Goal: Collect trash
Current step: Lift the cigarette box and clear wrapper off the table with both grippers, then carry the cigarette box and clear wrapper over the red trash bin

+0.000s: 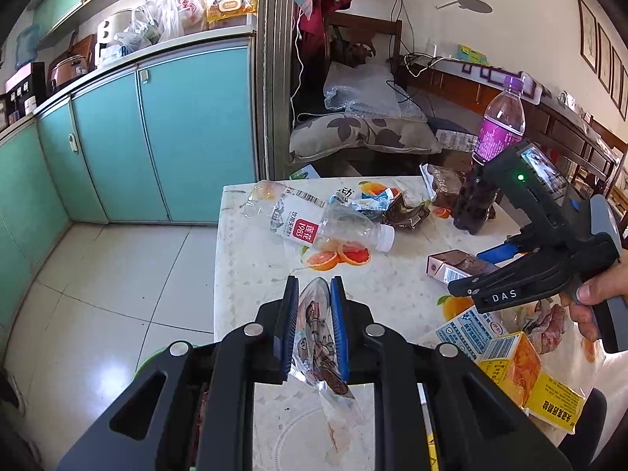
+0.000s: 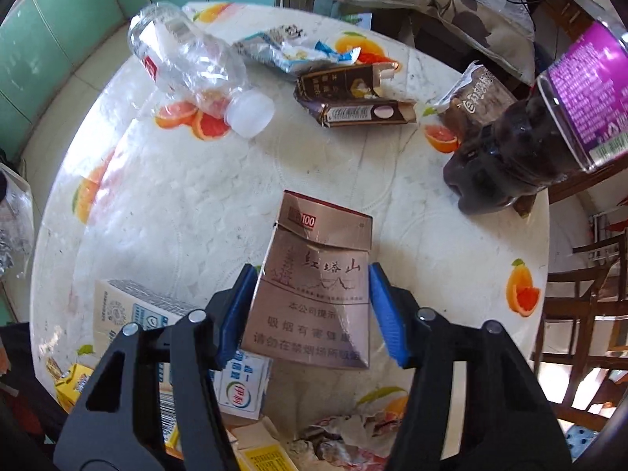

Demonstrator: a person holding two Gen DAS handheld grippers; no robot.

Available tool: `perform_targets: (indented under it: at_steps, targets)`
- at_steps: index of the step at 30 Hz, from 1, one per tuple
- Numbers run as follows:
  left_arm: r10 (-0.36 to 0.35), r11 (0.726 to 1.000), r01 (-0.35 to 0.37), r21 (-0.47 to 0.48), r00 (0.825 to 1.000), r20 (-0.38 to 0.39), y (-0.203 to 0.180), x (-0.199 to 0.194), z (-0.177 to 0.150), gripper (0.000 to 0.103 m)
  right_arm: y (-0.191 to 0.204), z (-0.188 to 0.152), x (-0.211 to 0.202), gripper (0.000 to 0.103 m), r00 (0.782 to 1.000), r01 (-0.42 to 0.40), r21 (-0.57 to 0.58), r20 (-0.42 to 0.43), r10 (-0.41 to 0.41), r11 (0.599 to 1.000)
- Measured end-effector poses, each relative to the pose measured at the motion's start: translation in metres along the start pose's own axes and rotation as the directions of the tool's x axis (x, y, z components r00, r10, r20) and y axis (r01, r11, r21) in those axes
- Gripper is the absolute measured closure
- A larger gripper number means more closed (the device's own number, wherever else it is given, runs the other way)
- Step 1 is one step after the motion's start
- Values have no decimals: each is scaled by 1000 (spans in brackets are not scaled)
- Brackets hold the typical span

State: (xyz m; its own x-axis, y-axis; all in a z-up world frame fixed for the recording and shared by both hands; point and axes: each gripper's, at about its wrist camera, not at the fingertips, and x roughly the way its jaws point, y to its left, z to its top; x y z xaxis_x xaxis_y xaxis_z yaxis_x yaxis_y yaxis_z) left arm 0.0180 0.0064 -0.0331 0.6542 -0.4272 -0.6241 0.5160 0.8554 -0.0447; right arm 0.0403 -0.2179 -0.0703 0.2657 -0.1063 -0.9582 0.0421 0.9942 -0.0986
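Left wrist view: the left gripper [image 1: 314, 325] is pinched on a clear wrapper [image 1: 316, 329]. The right gripper [image 2: 310, 314] is seen straddling a cigarette pack [image 2: 314, 294] on the bench [image 2: 196, 212]; pad contact cannot be told.

So on the worktop [image 2: 165, 212]: an empty water bottle [image 2: 188, 66] lies on its side at the far left, cap toward the middle. Just right of it there's a crumpled snack wrapper [image 2: 282, 53], then a flattened drink carton [image 2: 353, 98] in front of that. Far right, a soda bottle [image 2: 522, 149] stands upright with a snack bag [image 2: 477, 96] right behind it. A cigarette pack [image 2: 314, 286] sits in the middle, between the right gripper's [image 2: 314, 314] fingers. Near edge: a milk carton [image 2: 129, 314] on the left and a juice carton [image 1: 514, 357] next to it, with crumpled paper [image 2: 349, 431] to the right. The left gripper [image 1: 314, 325] hangs over the near-left edge with a plastic wrapper [image 1: 318, 333] in its fingers.
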Motion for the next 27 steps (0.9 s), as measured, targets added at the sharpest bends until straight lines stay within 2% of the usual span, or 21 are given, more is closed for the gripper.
perform_targets:
  at_steps: [4,7,12,16,24,27]
  targets:
    - [6,1000,-6,-3,1000,7,3,-3,0,88,0,-10,-26,48,989,-5,45,147,-1,999]
    - [9,1000,-9,-3,1000,9,4,-4,-1,88,5,-24,-57,48,957,8,73,288,-29,997]
    - [16,1000,-16,9,999,29,3,-8,0,88,18,-47,-92,48,892,23,111,445,-71,994]
    - [23,1000,-24,17,999,33,2,-9,0,88,23,-57,-101,48,869,-15,135,492,-53,991]
    - [31,999,-32,16,999,35,6,-8,1,88,40,-64,-98,48,862,-99,150,507,9,984]
    - [64,998,-65,21,997,44,11,-9,2,88,50,-64,-98,48,857,-116,144,515,25,983]
